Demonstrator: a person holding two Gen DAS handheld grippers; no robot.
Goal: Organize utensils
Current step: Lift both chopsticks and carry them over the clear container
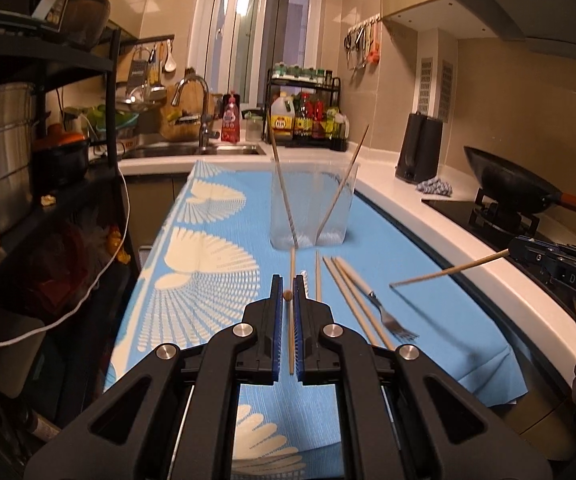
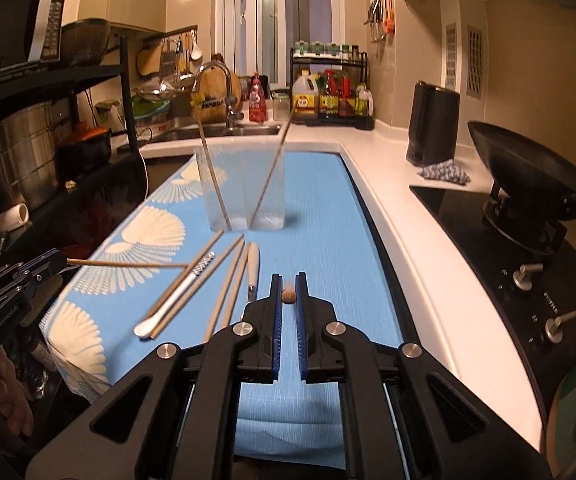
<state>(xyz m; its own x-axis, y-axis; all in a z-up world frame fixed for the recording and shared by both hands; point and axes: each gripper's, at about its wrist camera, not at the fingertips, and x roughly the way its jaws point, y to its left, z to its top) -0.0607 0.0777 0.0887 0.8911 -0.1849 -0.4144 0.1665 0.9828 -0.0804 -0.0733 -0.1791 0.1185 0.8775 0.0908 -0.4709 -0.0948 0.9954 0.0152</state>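
Note:
A clear plastic container [image 1: 313, 208] [image 2: 245, 192] stands on the blue patterned cloth [image 1: 224, 240] with two chopsticks leaning in it. Several wooden chopsticks [image 1: 352, 300] [image 2: 224, 276], a fork [image 1: 388, 316] and a white spoon [image 2: 176, 300] lie on the cloth in front of it. My left gripper [image 1: 287, 286] [image 2: 62, 261] is shut on a chopstick [image 2: 128, 265] and holds it level above the cloth. My right gripper [image 2: 288, 284] [image 1: 514, 251] is shut on another chopstick [image 1: 448, 271], seen end-on [image 2: 288, 297] in its own view.
A white counter [image 2: 400, 216] runs along the right with a black kettle [image 2: 432, 124], a grey rag [image 2: 444, 172], a wok [image 2: 528, 176] on a hob. A sink [image 1: 192, 150] and bottle rack [image 1: 308, 116] stand behind. A black shelf [image 1: 48, 160] stands left.

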